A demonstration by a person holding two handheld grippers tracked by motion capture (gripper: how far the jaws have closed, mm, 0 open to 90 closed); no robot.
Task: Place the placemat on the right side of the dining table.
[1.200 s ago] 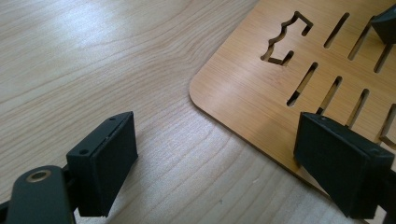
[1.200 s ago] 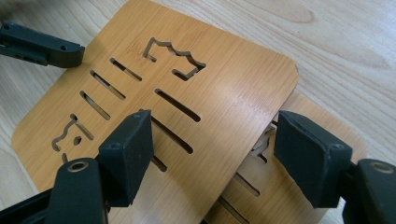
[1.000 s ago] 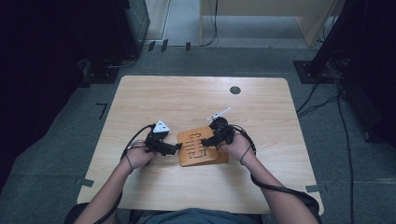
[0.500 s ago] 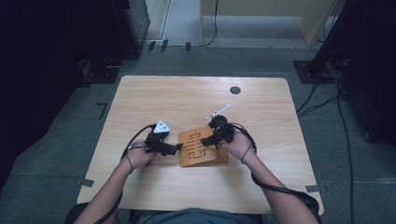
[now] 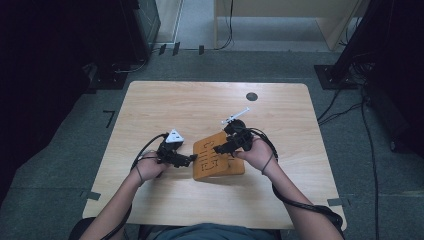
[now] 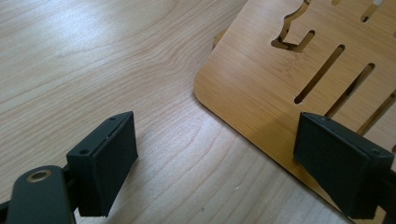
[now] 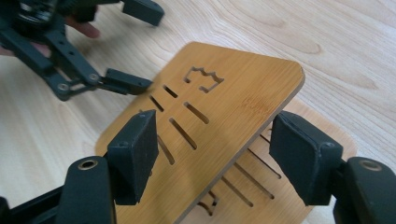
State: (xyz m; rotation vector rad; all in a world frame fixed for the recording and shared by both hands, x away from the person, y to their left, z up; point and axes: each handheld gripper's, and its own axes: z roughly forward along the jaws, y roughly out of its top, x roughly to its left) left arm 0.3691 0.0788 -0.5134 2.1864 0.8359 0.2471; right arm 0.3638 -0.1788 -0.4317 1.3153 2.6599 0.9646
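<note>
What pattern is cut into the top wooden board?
Parallel slots and a crown-like cutout in the wooden board, clearest in the right gripper view.

— Can you see all of the flat light-brown wooden board with the long slots (image 7: 224, 107)?

— No. In the right gripper view its near end runs off the bottom edge. A second slotted wooden board (image 7: 299, 186) lies under it, mostly hidden.

— And in the left gripper view?

— There the top board is cut off at the top and right edges.

— What is the small white thing (image 5: 235, 117) on the pale wooden table (image 5: 165, 105)?

— Too small to tell.
</note>
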